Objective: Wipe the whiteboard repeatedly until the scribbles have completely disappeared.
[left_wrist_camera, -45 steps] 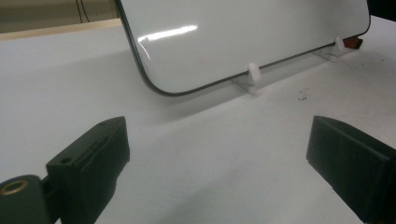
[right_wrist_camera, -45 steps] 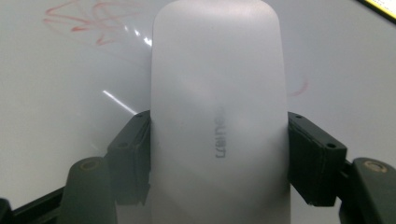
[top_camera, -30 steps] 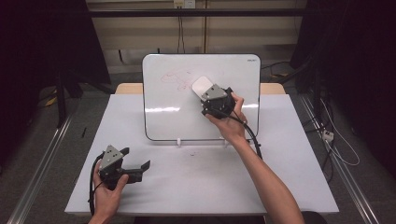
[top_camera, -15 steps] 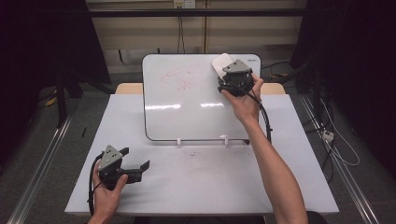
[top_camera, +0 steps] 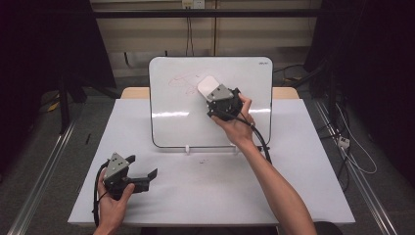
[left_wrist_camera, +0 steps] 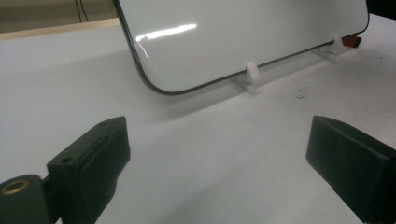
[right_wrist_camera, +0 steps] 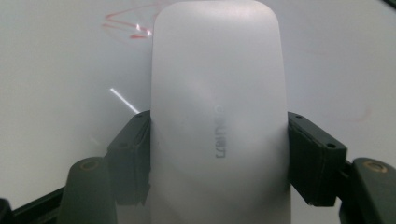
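My right gripper clamps the smooth white plastic eraser block mid-flanks on the whiteboard; light, rigid, probably slippery. My left gripper rests agape near the table's front-left corner.

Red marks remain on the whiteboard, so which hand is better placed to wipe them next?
Right: the right gripper is shut on the white oblong eraser, beside the red scribbles on the upright whiteboard. The left gripper is open, down on the table.

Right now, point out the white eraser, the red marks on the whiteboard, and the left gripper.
white eraser (right_wrist_camera: 218, 116): right gripper view, middle of its back.
red marks (top_camera: 182, 81): high view, on the scribble's strokes.
left gripper (top_camera: 143, 169): high view, between its open fingertips.
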